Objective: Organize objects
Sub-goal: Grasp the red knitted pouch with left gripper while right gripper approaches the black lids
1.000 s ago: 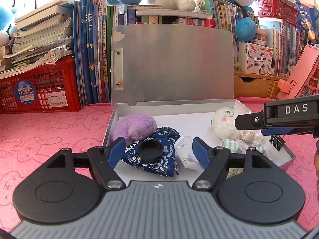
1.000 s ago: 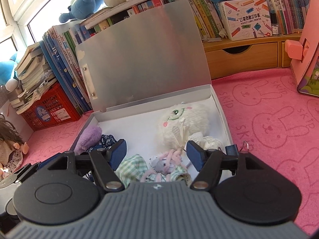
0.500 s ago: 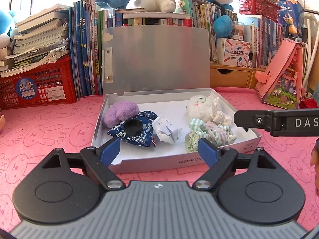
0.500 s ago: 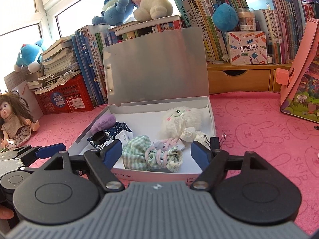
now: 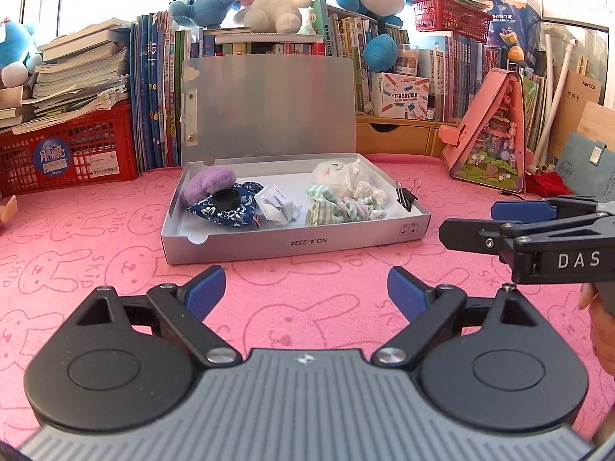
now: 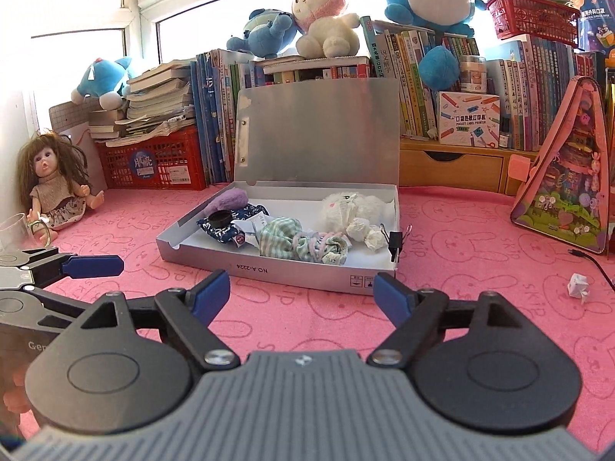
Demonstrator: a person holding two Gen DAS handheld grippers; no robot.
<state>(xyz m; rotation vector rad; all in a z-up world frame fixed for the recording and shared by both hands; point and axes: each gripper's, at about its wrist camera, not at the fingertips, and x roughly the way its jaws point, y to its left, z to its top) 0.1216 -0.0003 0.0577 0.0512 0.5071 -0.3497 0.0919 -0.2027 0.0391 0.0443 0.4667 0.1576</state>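
Both tools have pulled back from the box (image 5: 296, 244) since a second ago, when their fingers hung over its contents; now pink mat lies between them and its front wall. That grey box sits open on the desk (image 5: 96, 269), lid (image 5: 269, 107) upright against the books (image 5: 153, 92) behind. Inside, at the left end, a purple plush (image 5: 207, 188) lies against a blue patterned pouch (image 5: 226, 211) with a black cap (image 5: 226, 198) on it; crumpled white paper (image 5: 276, 209) is just beside the pouch, near the middle. Toward the right end a checked cloth (image 5: 326, 209) lies in front of a white plush (image 5: 338, 174), and a black binder clip (image 5: 403, 196) is clipped on the right wall. The left tool (image 5: 305, 292) is released, its jaws opening with nothing between them. The right tool (image 6: 301, 294) is likewise released and opening, empty. Farther out, a small white paper scrap (image 6: 578, 286) lies on the mat well to the right of the box, a doll (image 6: 54, 188) sits at the far left by a red crate (image 6: 153, 161), and a pink toy house (image 6: 569, 176) stands at the right.
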